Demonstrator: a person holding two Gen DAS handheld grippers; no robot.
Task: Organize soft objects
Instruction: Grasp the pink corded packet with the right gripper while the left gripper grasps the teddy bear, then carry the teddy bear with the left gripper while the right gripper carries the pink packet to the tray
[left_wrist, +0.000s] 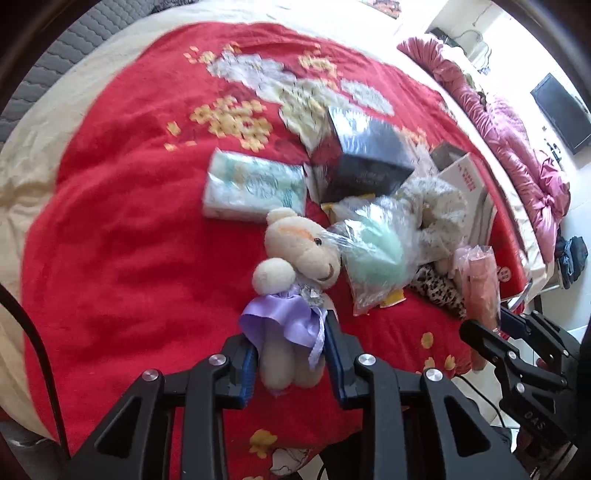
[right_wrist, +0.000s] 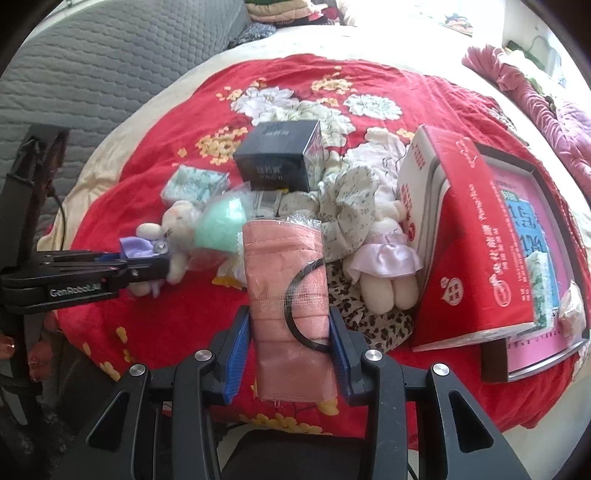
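- Left gripper, black with blue pads, nearest the lens in the left wrist view: fingers pinch a small cream plush bear in a lilac satin dress at the waist, legs dangling between the pads, head pointing away.
- Right gripper pinches a clear-wrapped pack of pink folded cloth by its long sides; the pack stands upright between the pads, a black ring shape showing through the wrap.
- Both loads sit above the near edge of the red floral blanket covering the bed.
- Rest of the pile lies toward the blanket's right side: mint-green fluffy item in a clear bag, just beside the bear's head; soft pack of tissues; dark glossy box; a second plush bear in a pale dress lying against a red and white carton; floral fabric and leopard-print cloth beneath.
- Risk: slick satin under the left pads could let the bear slide out during a swing.
- Risk: the bear's head is close to the clear bag and may snag or drag it along.
- Risk: the plastic wrap is slippery and the pack top-heavy above the pads; it may tip or slip out.
- Risk: grippers are near each other and could collide.
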